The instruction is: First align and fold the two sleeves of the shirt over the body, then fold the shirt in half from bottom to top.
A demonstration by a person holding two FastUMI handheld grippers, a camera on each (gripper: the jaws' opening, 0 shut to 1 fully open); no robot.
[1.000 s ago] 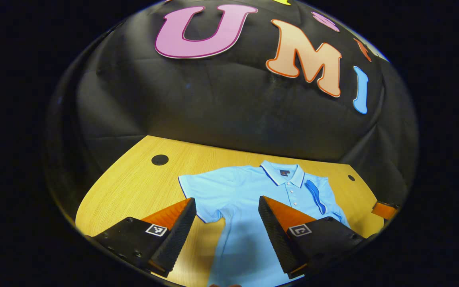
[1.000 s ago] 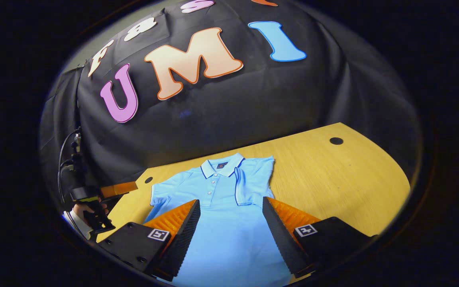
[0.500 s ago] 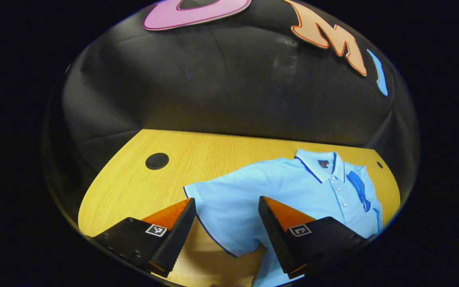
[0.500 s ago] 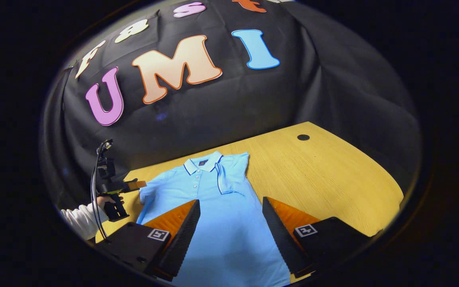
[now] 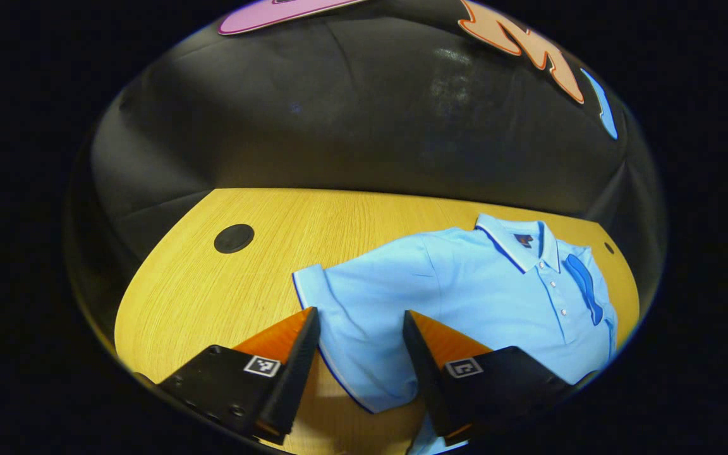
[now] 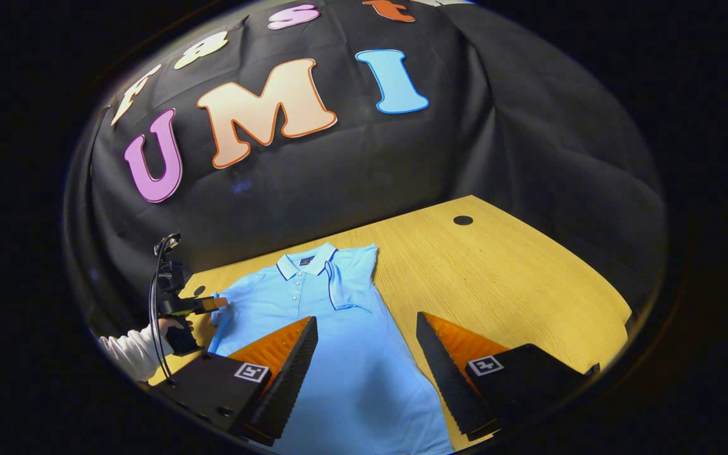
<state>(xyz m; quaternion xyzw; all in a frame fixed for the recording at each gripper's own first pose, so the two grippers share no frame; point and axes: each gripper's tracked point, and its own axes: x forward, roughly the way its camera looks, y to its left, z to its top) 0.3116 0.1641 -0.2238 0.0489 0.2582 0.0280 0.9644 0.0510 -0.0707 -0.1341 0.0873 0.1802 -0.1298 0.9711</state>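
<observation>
Shirt (image 6: 351,341): light blue polo with dark piping, lying flat and face up on the wooden table (image 6: 515,278), collar toward the black cloth wall.
Collar (image 5: 519,237): lies open and flat; the button placket runs down from it.
Folded sleeve (image 6: 348,281): already turned in over the chest, beside the placket, on the side nearer the right gripper.
Unfolded sleeve (image 5: 351,316): spread outward on the table, its piped hem toward the near edge; one corner of the hem is curled up.
Left gripper (image 5: 357,344): jaws apart, with the unfolded sleeve lying in the gap between the two fingers. Whether either finger touches the fabric cannot be told. In the right gripper view it appears farther off (image 6: 212,303), at the sleeve's outer edge, held by a hand (image 6: 171,328) in a white sleeve cuff (image 6: 127,354).
Right gripper (image 6: 367,354): jaws wide apart, holding nothing, poised over the lower body of the shirt.
Table: rounded edge, wood grain, with a dark round grommet (image 5: 234,238) on the left side and another (image 6: 463,220) on the right.
</observation>
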